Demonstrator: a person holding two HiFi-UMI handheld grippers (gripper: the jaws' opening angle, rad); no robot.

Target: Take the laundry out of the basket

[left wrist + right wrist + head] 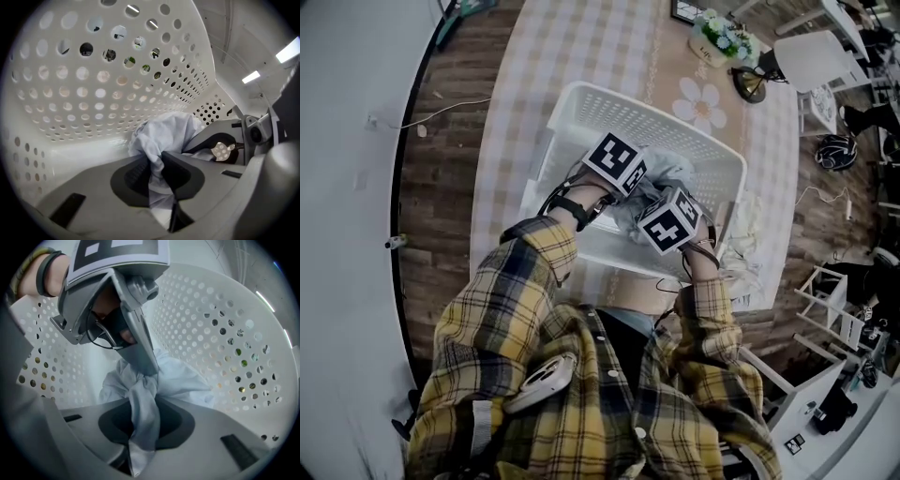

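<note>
Left gripper (pixel 157 161): clamped on a bunched fold of the pale blue garment (pixel 164 133). Cloth pinched between the dark pads and trailing back past them toward the camera. Pointed obliquely downward into the laundry basket (pixel 79 108).

Right gripper (pixel 143 404): clamped on a twisted strand of the same garment. Cloth filling the gap between the pads and hanging out behind them. Pointed steeply downward, just beside the left gripper, with both sets of tips close together on the cloth.

Garment: inside the basket, low against the perforated far wall, gathered into a peak at the two grip points. Not yet lifted clear of the rim.

Laundry basket: white plastic with round-hole perforated walls. Upright on the worktop (pixel 581 47), on a pale checked cloth (pixel 516 112).

Head view: both marker cubes (pixel 615 161) side by side over the near half of the basket. Plaid sleeves (pixel 534 272) reaching in from the lower edge. Small flower arrangement (pixel 722 39) at the far end of the worktop, well apart from the basket.
</note>
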